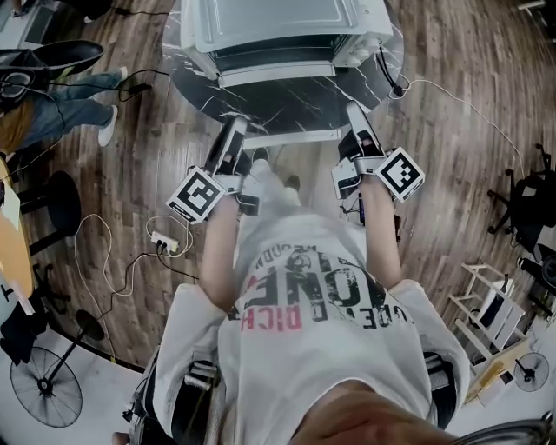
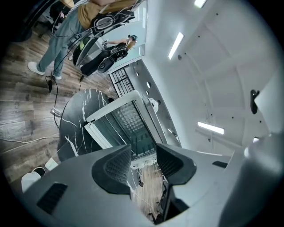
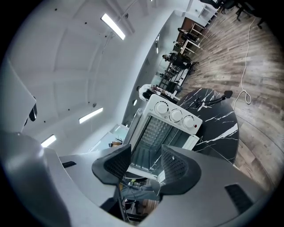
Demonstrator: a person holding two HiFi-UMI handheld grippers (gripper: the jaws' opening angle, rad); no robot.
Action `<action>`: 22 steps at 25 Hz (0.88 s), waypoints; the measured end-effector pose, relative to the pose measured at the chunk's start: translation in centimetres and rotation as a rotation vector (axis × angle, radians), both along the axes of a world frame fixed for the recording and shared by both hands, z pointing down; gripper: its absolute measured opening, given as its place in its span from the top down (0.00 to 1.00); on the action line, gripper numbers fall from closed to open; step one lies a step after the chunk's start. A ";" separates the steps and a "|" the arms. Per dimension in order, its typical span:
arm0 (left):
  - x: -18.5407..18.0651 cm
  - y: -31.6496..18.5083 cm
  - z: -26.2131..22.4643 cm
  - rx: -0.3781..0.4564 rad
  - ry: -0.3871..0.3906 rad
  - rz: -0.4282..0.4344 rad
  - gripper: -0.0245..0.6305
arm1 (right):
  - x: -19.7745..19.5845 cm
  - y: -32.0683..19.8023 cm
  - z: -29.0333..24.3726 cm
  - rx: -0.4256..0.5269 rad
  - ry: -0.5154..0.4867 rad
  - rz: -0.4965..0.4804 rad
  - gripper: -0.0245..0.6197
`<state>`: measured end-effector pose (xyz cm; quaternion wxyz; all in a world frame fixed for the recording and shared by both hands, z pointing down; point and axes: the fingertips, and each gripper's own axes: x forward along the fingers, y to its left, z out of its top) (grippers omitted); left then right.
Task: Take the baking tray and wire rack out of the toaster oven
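Observation:
The white toaster oven (image 1: 278, 26) stands on a round black marble table (image 1: 304, 100) at the top of the head view. Its door seems let down, with a white handle bar (image 1: 276, 75) at the front. A wire grid (image 3: 155, 131) shows inside it in the right gripper view, beside three knobs (image 3: 176, 115); the baking tray I cannot make out. My left gripper (image 1: 233, 130) and right gripper (image 1: 354, 113) are held close to my body, short of the table edge, both pointing at the oven. Each is open with nothing between its jaws (image 2: 144, 162) (image 3: 146, 162).
A person in jeans (image 1: 61, 96) stands at the far left by a dark stool (image 1: 61, 191). A power strip with cables (image 1: 165, 242) lies on the wood floor at my left. A floor fan (image 1: 43, 391), a white rack (image 1: 486, 304) and an office chair (image 1: 530, 200) stand around.

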<state>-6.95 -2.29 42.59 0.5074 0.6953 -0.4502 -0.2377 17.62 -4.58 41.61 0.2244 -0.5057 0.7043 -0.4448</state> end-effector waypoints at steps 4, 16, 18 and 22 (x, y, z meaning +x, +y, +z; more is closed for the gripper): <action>-0.2 -1.3 1.1 0.004 -0.046 0.002 0.71 | -0.8 -1.0 1.3 0.000 -0.024 -0.009 0.65; 0.3 -9.2 6.1 -0.030 -0.044 -0.005 0.71 | -3.0 -7.0 6.4 -0.076 -0.020 -0.015 0.66; 0.6 -10.5 7.2 -0.052 -0.019 -0.005 0.71 | -3.4 -8.0 7.7 -0.115 -0.029 0.005 0.66; 0.6 -13.2 9.2 -0.100 0.041 -0.022 0.69 | -4.6 -10.0 9.8 -0.164 -0.059 0.029 0.66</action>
